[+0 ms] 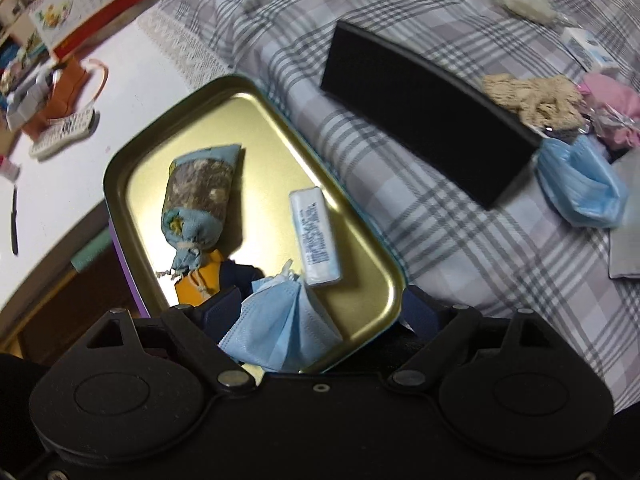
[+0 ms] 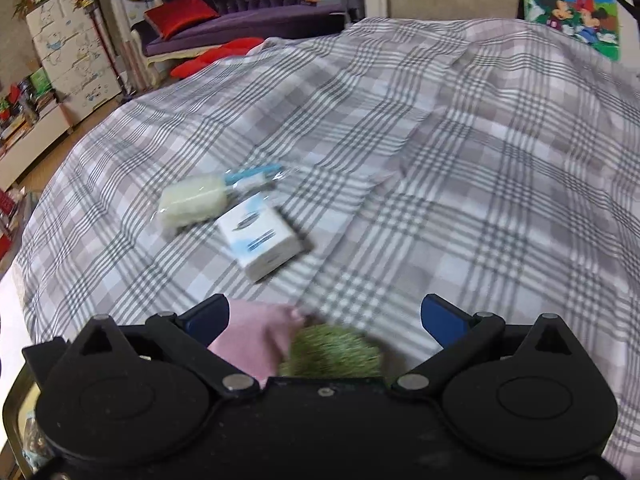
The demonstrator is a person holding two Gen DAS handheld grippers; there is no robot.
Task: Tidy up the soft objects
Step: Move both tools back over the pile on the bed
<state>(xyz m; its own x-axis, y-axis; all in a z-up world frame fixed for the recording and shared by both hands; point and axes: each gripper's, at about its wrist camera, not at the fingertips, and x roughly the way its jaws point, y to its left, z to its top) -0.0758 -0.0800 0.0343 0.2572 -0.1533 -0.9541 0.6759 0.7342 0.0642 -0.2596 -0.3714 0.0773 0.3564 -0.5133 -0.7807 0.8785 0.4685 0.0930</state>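
Left tool (image 1: 316, 304) released above a blue mask (image 1: 280, 328) in the tin (image 1: 384, 280); right tool (image 2: 326, 320) released over the bed (image 2: 440, 160)

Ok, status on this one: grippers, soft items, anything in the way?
Left gripper open over tin tray, blue mask between its fingers. Right gripper open above pink cloth and green tuft. Nothing blocking.

The tin tray (image 1: 256, 128) rests at the bed edge, on the plaid bedspread (image 1: 440, 240). Inside it lie a drawstring pouch (image 1: 200, 196) at left, a small packet (image 1: 315, 236) at right, and a folded face mask (image 1: 280, 328) nearest the camera. Right of the tray stands a dark box (image 1: 424, 120); behind its right end lies a knitted cloth (image 1: 536, 100), and just right of that end a second mask (image 1: 580, 184). In the right wrist view, a tissue pack (image 2: 262, 238) lies beside, possibly touching, a wrapped sponge brush (image 2: 196, 200).
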